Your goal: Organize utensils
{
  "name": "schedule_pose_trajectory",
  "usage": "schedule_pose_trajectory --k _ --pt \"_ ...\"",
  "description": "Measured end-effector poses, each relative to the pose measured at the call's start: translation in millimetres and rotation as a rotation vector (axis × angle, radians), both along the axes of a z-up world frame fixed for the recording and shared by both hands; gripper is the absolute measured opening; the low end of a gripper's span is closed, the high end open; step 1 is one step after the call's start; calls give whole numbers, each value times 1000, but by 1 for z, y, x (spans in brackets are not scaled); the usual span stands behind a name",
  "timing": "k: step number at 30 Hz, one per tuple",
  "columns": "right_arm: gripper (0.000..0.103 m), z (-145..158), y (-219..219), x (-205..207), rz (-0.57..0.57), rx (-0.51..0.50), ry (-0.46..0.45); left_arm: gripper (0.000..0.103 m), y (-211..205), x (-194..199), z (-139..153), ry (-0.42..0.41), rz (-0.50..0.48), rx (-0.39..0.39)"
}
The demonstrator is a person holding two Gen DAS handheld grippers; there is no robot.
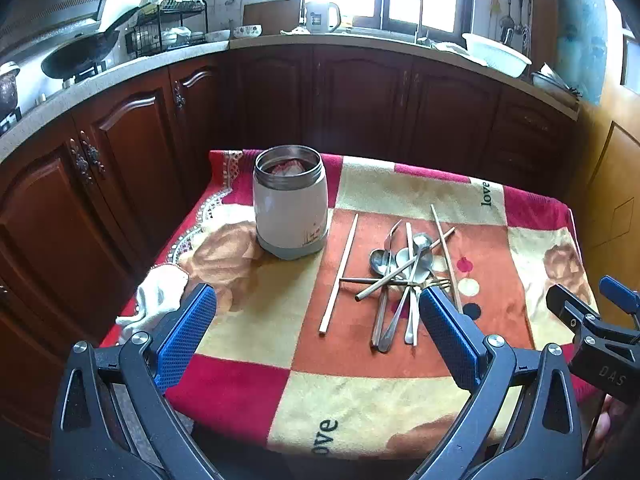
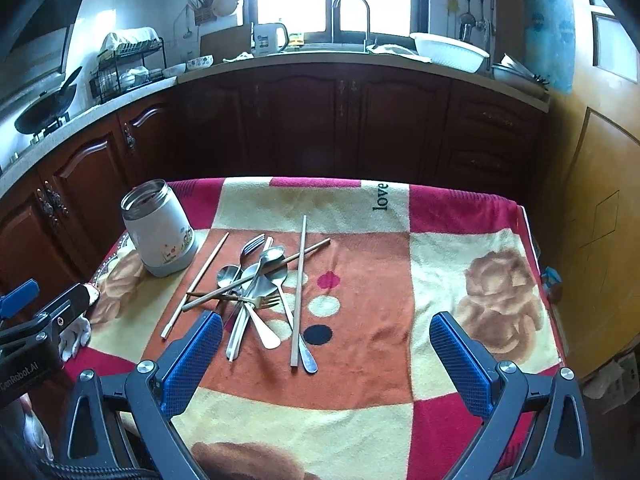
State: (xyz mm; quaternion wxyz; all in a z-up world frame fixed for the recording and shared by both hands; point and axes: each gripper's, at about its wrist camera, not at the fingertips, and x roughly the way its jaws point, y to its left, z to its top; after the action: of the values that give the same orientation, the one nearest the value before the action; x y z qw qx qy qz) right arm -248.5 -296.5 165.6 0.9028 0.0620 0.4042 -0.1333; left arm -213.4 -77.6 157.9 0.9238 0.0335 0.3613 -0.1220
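A loose pile of metal spoons, forks and chopsticks (image 1: 400, 276) lies on the patterned cloth; it also shows in the right wrist view (image 2: 256, 292). A single pale chopstick (image 1: 339, 276) lies to its left. An open white jar with a steel rim (image 1: 290, 200) stands upright at the back left, also in the right wrist view (image 2: 160, 232). My left gripper (image 1: 316, 328) is open and empty, hovering in front of the pile. My right gripper (image 2: 326, 344) is open and empty, just right of the pile's near end.
The table (image 2: 460, 208) is covered by a red, cream and orange blanket. A white rag (image 1: 156, 300) lies at its left edge. Dark wooden kitchen cabinets (image 1: 340, 96) stand behind, a wooden door (image 2: 592, 208) to the right.
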Motion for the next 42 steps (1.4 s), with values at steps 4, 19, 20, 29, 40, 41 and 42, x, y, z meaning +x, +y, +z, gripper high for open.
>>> schedule_pose_trajectory --k 4,19,20,29,40,41,42 --pt "103 -5 -1 2 4 12 8 102 0 3 -4 11 -3 -2" --pt "85 -48 -18 30 74 94 58 98 4 43 -34 103 -34 3" --pt "82 -50 -19 33 78 98 64 98 3 45 -35 107 -41 0" --pt "62 -72 -37 70 123 171 98 97 -11 72 -44 155 -107 -21" --pt "46 -96 -50 117 159 243 129 87 -33 102 -55 190 -154 57" --pt "44 -101 -53 123 156 260 137 87 -34 103 -56 192 -156 57" --pt "44 -103 -55 126 154 269 142 87 -35 104 -57 197 -158 56"
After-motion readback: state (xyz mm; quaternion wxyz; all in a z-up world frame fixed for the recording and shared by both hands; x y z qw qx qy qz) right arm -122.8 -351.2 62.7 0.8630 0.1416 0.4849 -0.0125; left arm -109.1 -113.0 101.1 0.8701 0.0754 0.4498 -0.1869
